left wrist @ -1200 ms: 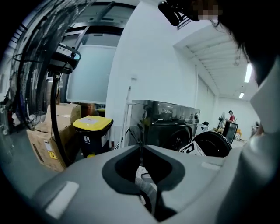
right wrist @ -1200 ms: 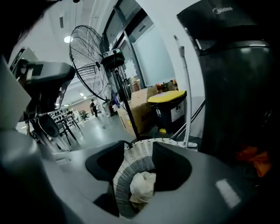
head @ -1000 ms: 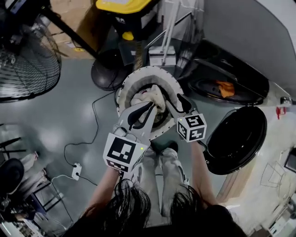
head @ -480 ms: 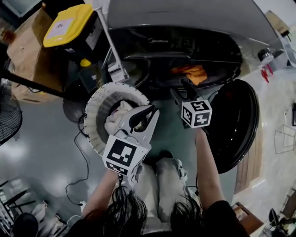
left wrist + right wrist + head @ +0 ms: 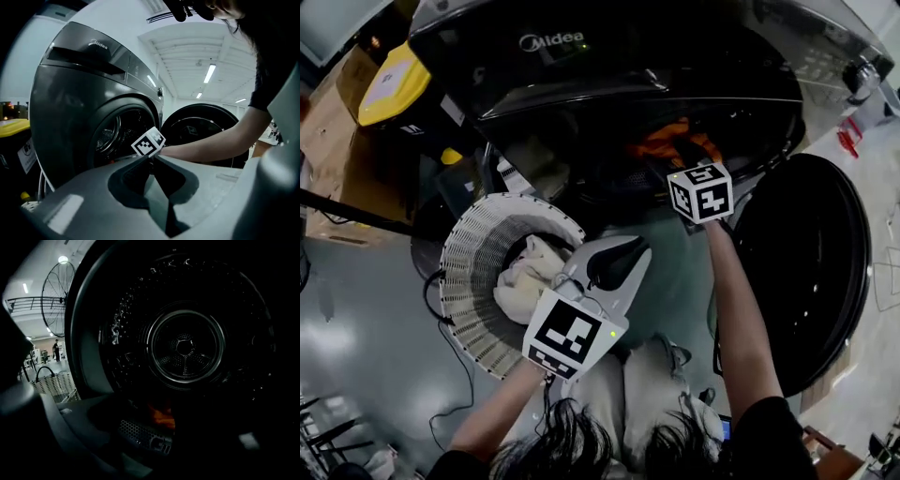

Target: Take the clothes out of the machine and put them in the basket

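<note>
As you face the machine, the head view lists your right gripper at its mouth, near the orange garment, and your left gripper by the basket, which holds cream clothes. Left gripper view: jaws together, nothing held. Right gripper view: jaws parted, empty, with the garment low in the drum ahead.

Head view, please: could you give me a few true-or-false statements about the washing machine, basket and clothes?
The door of the washing machine is closed. False: the door stands swung open.
An orange garment lies in the drum. True.
The basket is empty. False: a cream cloth lies in the basket.
The right gripper reaches toward the drum opening. True.
The left gripper holds a garment. False: the left gripper's jaws are together with nothing between them.
</note>
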